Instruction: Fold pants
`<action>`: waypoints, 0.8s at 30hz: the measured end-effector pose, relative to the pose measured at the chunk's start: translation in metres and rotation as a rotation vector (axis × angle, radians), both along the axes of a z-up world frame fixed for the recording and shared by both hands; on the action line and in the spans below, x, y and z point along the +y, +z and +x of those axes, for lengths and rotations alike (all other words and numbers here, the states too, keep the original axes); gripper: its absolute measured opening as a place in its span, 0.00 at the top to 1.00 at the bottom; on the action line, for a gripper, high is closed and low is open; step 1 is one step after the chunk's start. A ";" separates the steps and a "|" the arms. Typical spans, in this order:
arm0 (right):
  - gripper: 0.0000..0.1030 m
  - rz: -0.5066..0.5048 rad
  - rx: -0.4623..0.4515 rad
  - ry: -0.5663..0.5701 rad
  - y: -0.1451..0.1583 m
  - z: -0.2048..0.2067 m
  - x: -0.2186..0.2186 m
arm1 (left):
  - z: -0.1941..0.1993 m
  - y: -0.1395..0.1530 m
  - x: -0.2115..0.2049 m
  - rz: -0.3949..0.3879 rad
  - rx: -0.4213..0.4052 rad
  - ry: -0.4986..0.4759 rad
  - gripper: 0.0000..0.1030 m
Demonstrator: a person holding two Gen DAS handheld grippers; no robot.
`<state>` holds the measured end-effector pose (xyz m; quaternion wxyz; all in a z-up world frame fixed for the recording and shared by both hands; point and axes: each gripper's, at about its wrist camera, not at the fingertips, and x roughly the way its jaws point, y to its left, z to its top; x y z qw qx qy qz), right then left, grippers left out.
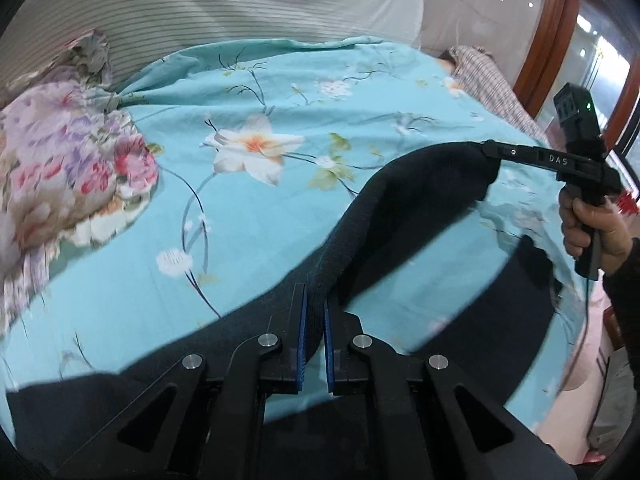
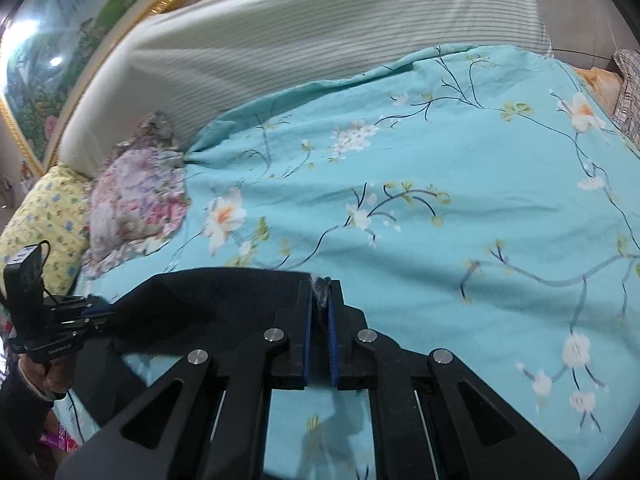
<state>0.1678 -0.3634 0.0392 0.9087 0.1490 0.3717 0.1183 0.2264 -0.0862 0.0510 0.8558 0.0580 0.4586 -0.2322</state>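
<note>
Dark navy pants [image 1: 416, 216] hang lifted above a turquoise flowered bedspread [image 1: 248, 208], stretched between both grippers. My left gripper [image 1: 315, 296] is shut on one edge of the pants, blue pads pinching the knit fabric. In the same view my right gripper [image 1: 494, 150] shows at the right, held by a hand [image 1: 588, 232], shut on the far corner. In the right wrist view my right gripper [image 2: 320, 288] pinches a frayed pants corner [image 2: 224, 300]. The left gripper [image 2: 94, 312] grips the other end at the lower left. The pants' lower part sags out of view.
A flowered pillow [image 1: 68, 168] lies at the bedspread's left, a yellow one [image 2: 44, 216] beside it. A striped cream cover [image 2: 320, 28] is along the headboard. A checked cloth [image 1: 492, 80] lies at the far right, with a wooden frame [image 1: 548, 48] behind.
</note>
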 end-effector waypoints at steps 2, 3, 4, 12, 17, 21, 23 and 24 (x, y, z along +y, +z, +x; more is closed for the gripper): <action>0.93 0.010 -0.017 0.018 0.002 -0.019 -0.005 | -0.020 0.001 0.000 -0.020 0.002 -0.004 0.95; 0.93 0.014 -0.023 0.026 0.003 -0.027 -0.006 | -0.027 0.000 0.000 -0.021 0.000 -0.005 0.95; 0.93 0.016 -0.028 0.032 0.004 -0.034 -0.007 | -0.036 -0.001 -0.001 -0.021 -0.003 -0.007 0.95; 0.94 0.018 -0.023 0.060 -0.002 -0.093 -0.011 | -0.089 -0.004 0.002 -0.057 -0.011 -0.017 0.95; 0.94 0.005 -0.032 0.062 -0.004 -0.124 -0.007 | -0.114 -0.009 0.000 -0.066 -0.013 -0.037 0.95; 0.94 0.014 -0.038 0.057 -0.004 -0.143 -0.005 | -0.131 -0.017 -0.002 -0.057 -0.008 -0.042 0.95; 0.94 0.002 -0.030 0.058 -0.006 -0.152 -0.003 | -0.139 -0.021 0.001 -0.061 -0.003 -0.040 0.95; 0.94 -0.010 -0.023 0.058 -0.008 -0.156 -0.001 | -0.141 -0.022 0.002 -0.065 0.000 -0.039 0.95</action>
